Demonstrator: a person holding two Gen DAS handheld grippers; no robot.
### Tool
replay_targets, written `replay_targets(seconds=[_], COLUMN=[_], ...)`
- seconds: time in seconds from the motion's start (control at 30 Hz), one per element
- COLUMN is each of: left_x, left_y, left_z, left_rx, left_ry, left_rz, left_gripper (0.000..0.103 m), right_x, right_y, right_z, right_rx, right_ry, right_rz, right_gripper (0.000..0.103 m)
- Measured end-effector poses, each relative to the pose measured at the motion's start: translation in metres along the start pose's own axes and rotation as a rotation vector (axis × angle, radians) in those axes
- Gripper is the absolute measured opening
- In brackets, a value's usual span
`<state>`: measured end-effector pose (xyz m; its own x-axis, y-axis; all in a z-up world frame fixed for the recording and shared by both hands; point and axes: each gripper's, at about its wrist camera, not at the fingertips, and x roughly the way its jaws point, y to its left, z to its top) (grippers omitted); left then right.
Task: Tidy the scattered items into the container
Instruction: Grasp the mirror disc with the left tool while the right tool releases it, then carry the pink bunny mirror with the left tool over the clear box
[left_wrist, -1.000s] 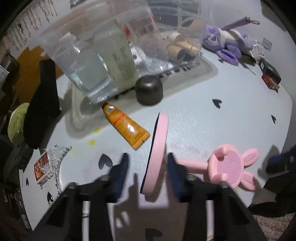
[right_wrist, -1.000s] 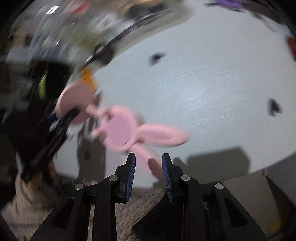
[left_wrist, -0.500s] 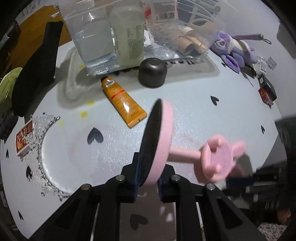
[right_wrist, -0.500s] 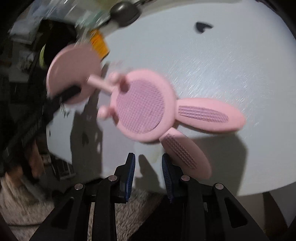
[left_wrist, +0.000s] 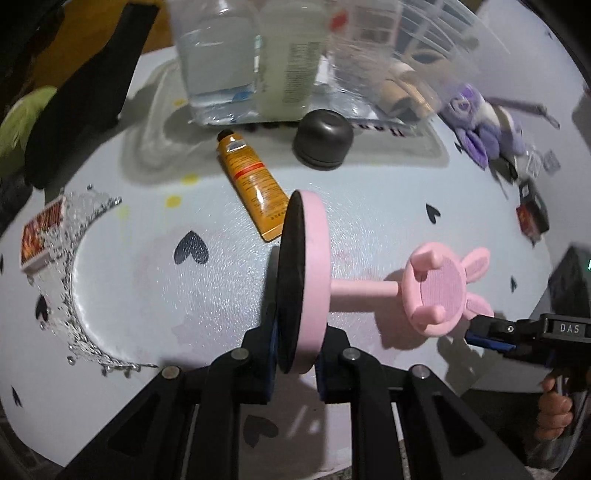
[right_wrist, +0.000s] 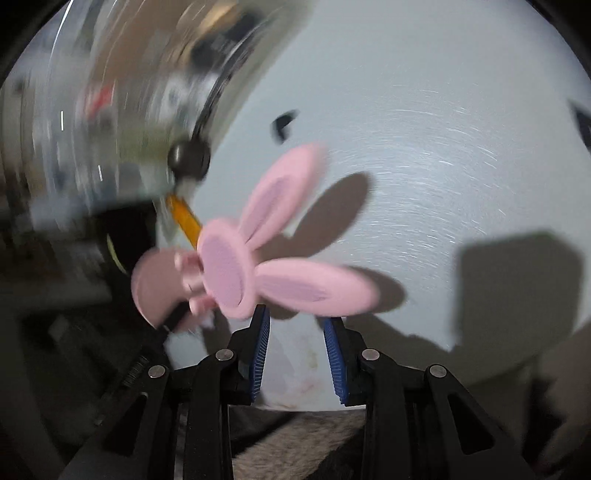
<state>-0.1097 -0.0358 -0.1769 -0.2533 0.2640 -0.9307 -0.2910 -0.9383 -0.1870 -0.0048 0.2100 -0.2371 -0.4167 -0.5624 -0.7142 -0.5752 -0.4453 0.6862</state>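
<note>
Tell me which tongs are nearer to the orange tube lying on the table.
Left. The left tongs, shut on the pink bunny phone stand's round base, sit just short of the orange tube. The right tongs hover beyond the stand's bunny head, farther away.

Bunny stand (left_wrist: 436, 291): pink, paler lilac-pink ribbed face and ear pads, round base black underneath. Tube (left_wrist: 253, 182): orange-yellow, black cap, red band. Dome lid (left_wrist: 322, 138): dark grey. Table (left_wrist: 147, 295): pale blue-white, scattered black hearts, few yellow dots. Plush toy (left_wrist: 480, 129) at far right edge: purple and white. Left gripper (left_wrist: 295, 354): black, blue pads. Right gripper (right_wrist: 297, 350): black, blue ribbed pads. Small box (left_wrist: 40, 236) at left edge: red with white side.
</note>
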Motion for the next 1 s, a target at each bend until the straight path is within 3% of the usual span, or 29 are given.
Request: replay_targets(seconds=[0.07, 0.1, 0.17, 0.3, 0.47, 0.53, 0.6, 0.67, 0.83, 0.97, 1.0], left_x=[0.000, -0.001, -0.001, -0.002, 0.000, 0.000, 0.000, 0.000, 0.000, -0.008, -0.011], left_y=[0.003, 0.004, 0.007, 0.015, 0.022, 0.024, 0.026, 0.029, 0.037, 0.040, 0.040], left_z=[0.001, 0.001, 0.002, 0.004, 0.006, 0.007, 0.007, 0.007, 0.009, 0.014, 0.016], left_rx=[-0.017, -0.025, -0.037, -0.067, -0.103, -0.113, -0.122, -0.128, -0.153, -0.145, -0.141], left_ry=[0.004, 0.005, 0.007, 0.016, 0.039, 0.044, 0.046, 0.048, 0.055, 0.037, 0.033], left_rz=[-0.015, -0.023, -0.035, -0.063, -0.105, -0.116, -0.127, -0.136, -0.161, -0.194, -0.204], left_gripper=[0.016, 0.016, 0.016, 0.017, 0.017, 0.017, 0.017, 0.017, 0.016, 0.013, 0.013], right_x=[-0.012, -0.014, -0.015, -0.018, -0.007, -0.010, 0.000, 0.005, -0.003, -0.012, -0.015], right_y=[-0.021, -0.030, -0.042, -0.050, -0.037, -0.035, -0.024, -0.019, -0.002, 0.011, 0.016], right_z=[-0.002, -0.003, -0.004, 0.001, 0.003, -0.001, 0.001, -0.002, -0.004, -0.003, -0.002], right_rx=[0.129, 0.183, 0.262, 0.303, 0.231, 0.200, 0.165, 0.134, 0.087, 0.057, 0.055], right_ry=[-0.084, -0.100, -0.122, -0.136, -0.093, -0.076, -0.044, -0.017, -0.006, -0.009, -0.005], right_rz=[0.093, 0.123, 0.177, 0.281, 0.289, 0.307, 0.323, 0.325, 0.349, 0.373, 0.366], right_gripper=[0.032, 0.052, 0.075, 0.075, 0.074, 0.069, 0.053, 0.044, 0.031, 0.013, 0.013])
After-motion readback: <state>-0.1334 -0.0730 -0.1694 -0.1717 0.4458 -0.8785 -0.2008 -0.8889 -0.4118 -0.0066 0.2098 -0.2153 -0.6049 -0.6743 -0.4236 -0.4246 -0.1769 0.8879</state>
